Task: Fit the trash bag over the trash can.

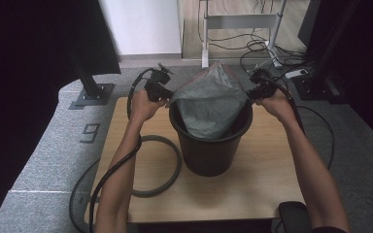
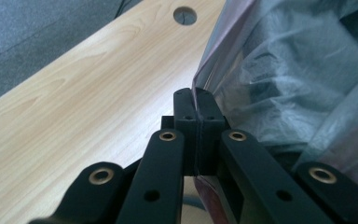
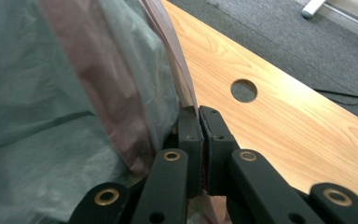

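A black bucket (image 1: 210, 148) stands in the middle of the wooden table (image 1: 262, 179). A translucent grey plastic bag (image 1: 211, 99) sits in it, pulled up above the rim. My left gripper (image 1: 161, 92) is shut on the bag's left edge, the film pinched between its jaws. In the left gripper view the bag (image 2: 289, 79) spreads to the right of my left gripper (image 2: 196, 100). My right gripper (image 1: 258, 90) is shut on the bag's right edge. In the right gripper view the bag (image 3: 74, 84) hangs to the left of my right gripper (image 3: 198, 114).
A grey ring (image 1: 167, 167) lies flat on the table left of the bucket. Cable holes (image 2: 185, 15) (image 3: 244, 90) pierce the tabletop. Black stands (image 1: 91, 85), a white frame (image 1: 240, 22) and loose cables (image 1: 267, 51) occupy the floor beyond the table. A black object (image 1: 294, 216) sits at the front right corner.
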Tool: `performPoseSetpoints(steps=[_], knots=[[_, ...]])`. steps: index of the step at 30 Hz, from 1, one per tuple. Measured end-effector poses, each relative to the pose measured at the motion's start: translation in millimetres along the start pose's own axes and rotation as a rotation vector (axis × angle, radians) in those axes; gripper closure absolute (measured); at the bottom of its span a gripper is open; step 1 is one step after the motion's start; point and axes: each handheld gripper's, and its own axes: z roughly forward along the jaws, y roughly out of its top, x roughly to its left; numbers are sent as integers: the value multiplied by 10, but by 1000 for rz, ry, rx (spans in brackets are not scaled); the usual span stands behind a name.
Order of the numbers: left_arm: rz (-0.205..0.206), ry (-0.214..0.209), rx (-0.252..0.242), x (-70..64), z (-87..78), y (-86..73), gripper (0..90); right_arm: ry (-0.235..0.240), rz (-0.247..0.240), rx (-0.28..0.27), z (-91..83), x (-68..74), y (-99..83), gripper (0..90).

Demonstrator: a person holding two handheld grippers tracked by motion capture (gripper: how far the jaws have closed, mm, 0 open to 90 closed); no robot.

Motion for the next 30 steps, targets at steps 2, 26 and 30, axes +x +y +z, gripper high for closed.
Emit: performPoseSetpoints(steps=[2, 26, 30], knots=[[0, -5, 5, 7, 7, -23, 895, 8, -2, -5, 6, 13, 8, 861], [38, -38, 75, -19, 92, -114, 893, 38, 51, 40, 48, -66, -93, 864], [23, -99, 69, 13, 89, -158, 887, 75, 53, 33, 60, -60, -150, 864]])
